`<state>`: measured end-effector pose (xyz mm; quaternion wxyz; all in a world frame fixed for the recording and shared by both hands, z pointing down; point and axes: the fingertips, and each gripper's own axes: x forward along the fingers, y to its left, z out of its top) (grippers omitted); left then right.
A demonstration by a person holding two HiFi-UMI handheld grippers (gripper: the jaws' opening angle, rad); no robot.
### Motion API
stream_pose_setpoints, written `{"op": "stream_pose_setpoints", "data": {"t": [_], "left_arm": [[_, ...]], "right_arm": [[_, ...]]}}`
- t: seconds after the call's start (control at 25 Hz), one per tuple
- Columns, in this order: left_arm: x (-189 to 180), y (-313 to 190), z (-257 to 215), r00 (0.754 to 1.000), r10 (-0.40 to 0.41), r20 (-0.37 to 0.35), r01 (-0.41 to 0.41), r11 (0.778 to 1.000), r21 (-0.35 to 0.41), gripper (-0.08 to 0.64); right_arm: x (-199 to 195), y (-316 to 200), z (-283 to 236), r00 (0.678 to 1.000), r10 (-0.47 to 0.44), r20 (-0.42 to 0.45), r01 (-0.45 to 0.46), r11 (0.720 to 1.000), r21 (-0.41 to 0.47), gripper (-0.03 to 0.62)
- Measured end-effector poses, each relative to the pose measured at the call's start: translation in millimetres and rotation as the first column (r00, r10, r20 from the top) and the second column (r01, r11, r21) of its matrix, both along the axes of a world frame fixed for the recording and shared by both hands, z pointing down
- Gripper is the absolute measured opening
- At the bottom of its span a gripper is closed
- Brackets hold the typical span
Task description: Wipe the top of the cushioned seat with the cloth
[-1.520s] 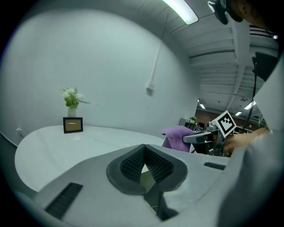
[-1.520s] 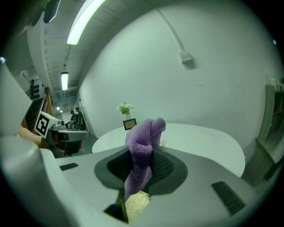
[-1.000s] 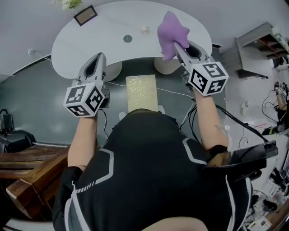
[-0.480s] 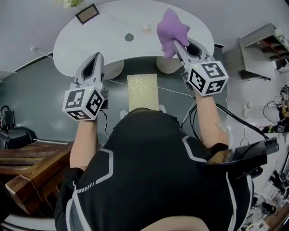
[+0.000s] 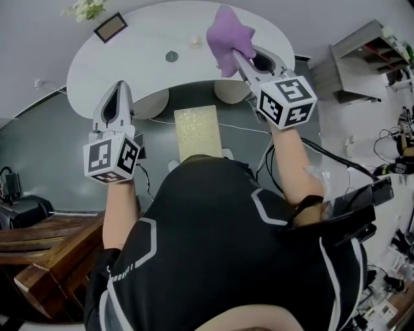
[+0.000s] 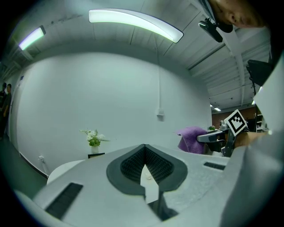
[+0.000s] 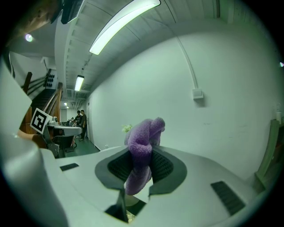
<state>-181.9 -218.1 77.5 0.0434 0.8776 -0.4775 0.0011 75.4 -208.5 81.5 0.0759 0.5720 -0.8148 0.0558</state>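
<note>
Seen from above, a person in a dark top holds a claw in each hand. The right claw (image 5: 238,57) is clenched on a purple cloth (image 5: 226,33), which bunches above the jaws and hangs below them. It is held high over the far right part of a curved white desk (image 5: 129,61). The left claw (image 5: 118,90) is closed on nothing and is raised to the left.

The cushioned seat (image 5: 197,129), a pale yellow rectangle, lies low between the two arms, just in front of the person's chest. Its near end is hidden by the body. The cloth is well apart from it, so wiping has not begun.

To do this well, the right claw should likely come down and to the near left, keeping its grip. The hanging part of the cloth should lie flat on the seat top, then sweep in overlapping strokes from far edge to near.

The desk edge sits close beyond the seat and could catch the claw. A thin cable (image 5: 249,130) crosses the floor to the seat's right. On the desk, far left, stand a picture frame (image 5: 110,26) and a small plant (image 5: 84,8). A shelf unit (image 5: 362,55) stands far right and a wooden bench (image 5: 45,239) near left, both clear of the work.
</note>
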Motion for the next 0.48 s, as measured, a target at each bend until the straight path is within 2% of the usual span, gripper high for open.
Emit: {"op": "stream_pose_setpoints", "data": {"t": [0.48], "left_arm": [[3.4,-1.4,-2.6,0.999,0.001,-0.038,-0.002,1.0,-0.013,0.003]], "right_arm": [[7.8,-1.6,-2.1,1.0,0.02,0.023,-0.02,1.0,0.005,0.092]]}}
